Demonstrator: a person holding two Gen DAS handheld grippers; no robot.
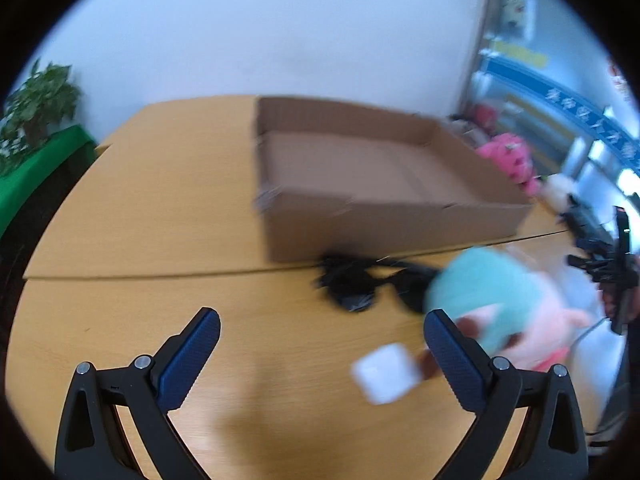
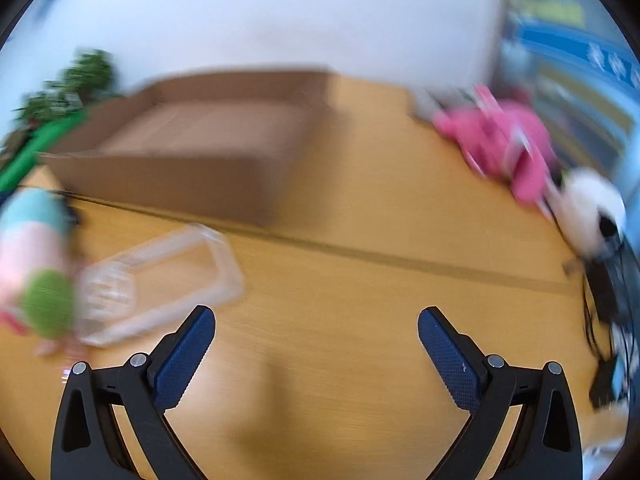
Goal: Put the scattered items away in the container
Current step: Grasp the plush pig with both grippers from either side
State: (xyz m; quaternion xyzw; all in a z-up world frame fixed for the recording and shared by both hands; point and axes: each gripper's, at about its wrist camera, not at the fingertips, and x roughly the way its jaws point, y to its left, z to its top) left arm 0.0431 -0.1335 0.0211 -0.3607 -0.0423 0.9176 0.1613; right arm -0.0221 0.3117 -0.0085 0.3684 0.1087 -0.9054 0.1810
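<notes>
An open cardboard box [image 1: 384, 216] stands on the wooden table; its floor looks bare. It also shows in the right wrist view [image 2: 168, 176]. In front of it lie black sunglasses [image 1: 360, 284], a teal and pink plush toy [image 1: 492, 296] and a small white case [image 1: 386, 372]. My left gripper [image 1: 322, 340] is open and empty above the table, left of the white case. In the right wrist view a clear plastic tray [image 2: 160, 280] lies beside the plush toy [image 2: 36, 256]. My right gripper [image 2: 316, 336] is open and empty, to the right of the tray.
A pink plush [image 2: 504, 140] and a white and black plush [image 2: 592, 208] lie at the table's right side near black cables [image 2: 608, 292]. A potted plant [image 1: 40, 100] on a green surface stands left beyond the table. A white wall is behind.
</notes>
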